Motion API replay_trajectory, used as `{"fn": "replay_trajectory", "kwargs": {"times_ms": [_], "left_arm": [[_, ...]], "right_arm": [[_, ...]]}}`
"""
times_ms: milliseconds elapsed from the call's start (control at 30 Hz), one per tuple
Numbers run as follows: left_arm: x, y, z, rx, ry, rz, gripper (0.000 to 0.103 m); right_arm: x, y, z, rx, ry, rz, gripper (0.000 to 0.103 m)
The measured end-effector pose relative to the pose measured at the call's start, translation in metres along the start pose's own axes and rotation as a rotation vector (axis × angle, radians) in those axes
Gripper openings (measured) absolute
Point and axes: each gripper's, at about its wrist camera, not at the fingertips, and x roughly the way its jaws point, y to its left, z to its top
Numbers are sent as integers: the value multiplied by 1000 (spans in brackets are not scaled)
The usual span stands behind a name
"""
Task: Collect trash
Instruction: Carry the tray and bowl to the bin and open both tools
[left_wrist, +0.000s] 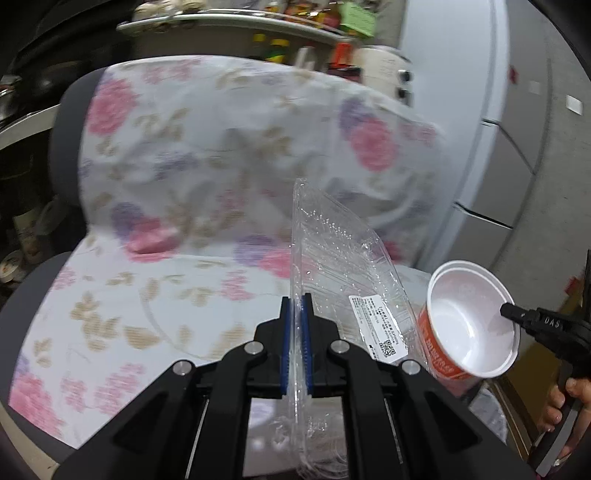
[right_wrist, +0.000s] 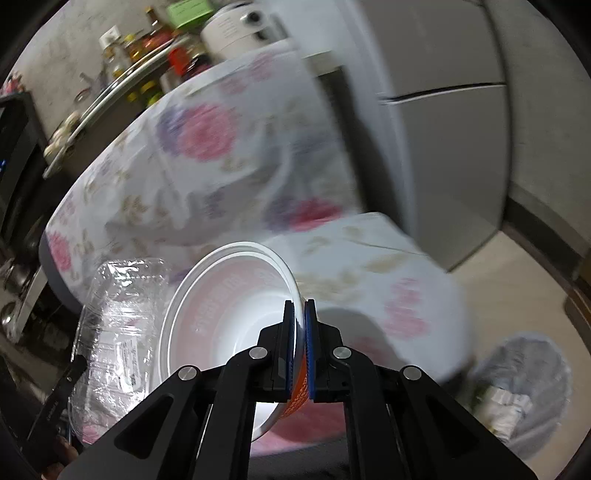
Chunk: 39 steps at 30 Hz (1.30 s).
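Though unseen leftward, trash bin (right_wrist: 524, 391) rightward.

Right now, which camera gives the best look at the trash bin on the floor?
The right wrist view: the trash bin sits at lower right, lined with a grey bag, with pale scraps inside, though blurred. The left wrist view does not show it at all.

White cover (left_wrist: 207, 155) printed with pink and purple flowers and tan leaves. Cup (left_wrist: 469, 325) white inside, orange outside. Clear tray (left_wrist: 332, 258), white label. Black gripper (left_wrist: 295, 332) with blue pads.
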Motion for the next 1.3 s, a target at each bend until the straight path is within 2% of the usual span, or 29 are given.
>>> {"fn": "replay_trajectory", "kwargs": {"times_ms": [133, 333, 567, 867, 1000, 1067, 1100, 1133, 1167, 1200, 1300], "left_arm": [[-1, -42, -8, 42, -13, -86, 4], [-6, -122, -23, 137, -36, -259, 4], [3, -206, -53, 239, 14, -420, 4], [28, -278, -90, 358, 99, -505, 4], [45, -300, -101, 384, 140, -520, 4], [56, -312, -105, 394, 169, -531, 5], [62, -316, -106, 392, 185, -534, 7], [66, -319, -108, 394, 201, -538, 26], [70, -321, -109, 396, 216, -543, 49], [75, -322, -110, 395, 216, -541, 54], [79, -319, -112, 403, 222, -539, 54]], "right_arm": [[-40, -44, -8, 52, -37, -76, 6], [-109, -110, -25, 139, -119, -211, 6], [-162, -180, -55, 266, -172, -350, 6], [-166, -258, -90, 413, -149, -442, 6], [-151, -281, -97, 453, -121, -456, 6], [-139, -296, -97, 474, -110, -450, 10], [-135, -301, -98, 477, -101, -442, 13], [-125, -308, -97, 488, -77, -421, 22], [-118, -315, -98, 503, -59, -409, 30], [-110, -321, -100, 516, -36, -403, 41], [-101, -325, -103, 517, -10, -411, 42]]}}
